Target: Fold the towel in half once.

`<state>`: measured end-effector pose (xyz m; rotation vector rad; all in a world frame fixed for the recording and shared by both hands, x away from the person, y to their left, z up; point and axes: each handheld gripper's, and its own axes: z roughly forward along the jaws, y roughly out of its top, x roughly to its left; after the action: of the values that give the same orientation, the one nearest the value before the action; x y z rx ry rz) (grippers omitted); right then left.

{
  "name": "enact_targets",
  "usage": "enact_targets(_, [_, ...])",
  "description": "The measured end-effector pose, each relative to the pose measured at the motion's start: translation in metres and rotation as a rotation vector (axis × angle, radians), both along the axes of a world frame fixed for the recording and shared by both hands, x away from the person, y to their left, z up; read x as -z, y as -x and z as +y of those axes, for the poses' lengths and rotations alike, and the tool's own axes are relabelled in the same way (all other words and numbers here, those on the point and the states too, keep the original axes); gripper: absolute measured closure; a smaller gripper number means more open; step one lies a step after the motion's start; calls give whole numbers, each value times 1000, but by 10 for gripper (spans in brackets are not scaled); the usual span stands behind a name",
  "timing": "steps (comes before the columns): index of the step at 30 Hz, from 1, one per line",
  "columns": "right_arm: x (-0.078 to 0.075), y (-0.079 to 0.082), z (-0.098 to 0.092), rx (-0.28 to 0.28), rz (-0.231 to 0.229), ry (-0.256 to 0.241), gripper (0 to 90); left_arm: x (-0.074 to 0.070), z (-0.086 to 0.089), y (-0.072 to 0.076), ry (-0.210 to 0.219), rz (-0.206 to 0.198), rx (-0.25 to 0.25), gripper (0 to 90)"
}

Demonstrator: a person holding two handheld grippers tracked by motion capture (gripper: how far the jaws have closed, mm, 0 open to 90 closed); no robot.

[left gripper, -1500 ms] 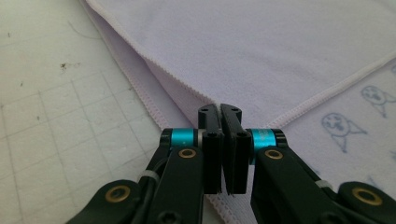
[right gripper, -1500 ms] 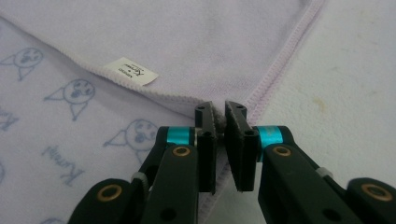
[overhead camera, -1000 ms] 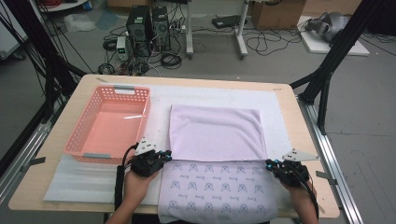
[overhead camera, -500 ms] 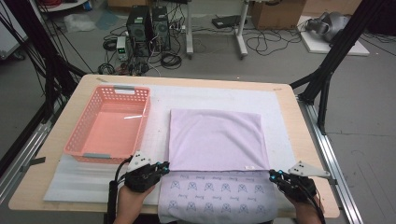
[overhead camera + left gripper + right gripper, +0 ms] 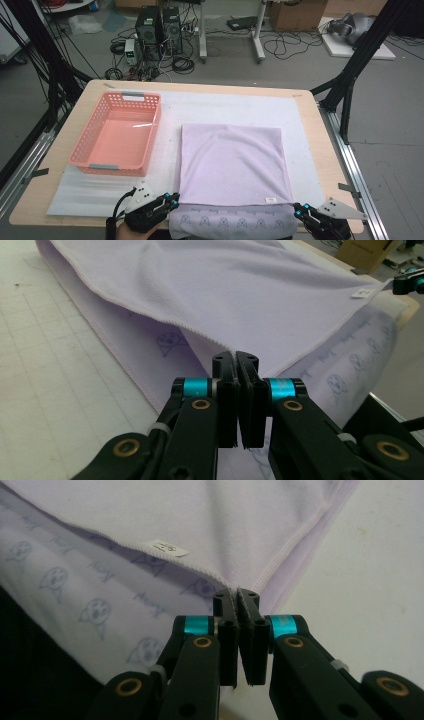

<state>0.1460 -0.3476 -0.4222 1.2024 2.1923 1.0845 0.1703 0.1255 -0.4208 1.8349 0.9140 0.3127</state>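
Observation:
A lilac towel lies folded on the white mat, its plain side up. A strip of its printed underside shows along the table's front edge. My left gripper is shut on the towel's near left corner, and the jaws pinch the cloth at the tip of the left gripper. My right gripper is shut on the near right corner. In the right gripper view the right gripper meets the hem just below a small white label.
A pink plastic basket stands left of the towel on the white foam mat. The wooden table's front edge lies close to both grippers. Black frame legs, computers and cables are on the floor beyond.
Both grippers have drawn back toward the table's front edge with the towel corners. The printed strip has become narrower and the plain layer reaches nearer the edge.

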Motion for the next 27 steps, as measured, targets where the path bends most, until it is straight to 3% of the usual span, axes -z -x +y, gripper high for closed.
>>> enact_targets(10, [-6,34,-5,-13,-7,-22,871,-2,7,28,-8,10,47,870])
enact_targets(14, [-5,40,-5,-17,14,-22,868,5,8,31,-19,28,75,859])
enact_targets(15, [-4,39,-4,-15,32,-16,844,8,7,27,-18,24,72,777])
enact_targets(16, [-3,36,-4,-9,44,-17,739,9,7,23,-19,14,55,628])
enact_targets(17, [-2,33,-5,12,43,-26,629,8,7,17,-14,7,42,553])
enact_targets(19, [-4,25,-8,50,29,-55,595,4,6,3,-4,-5,25,493])
enact_targets(27, [-9,-32,-7,102,-14,-77,568,-6,-4,-67,27,-1,-31,520])
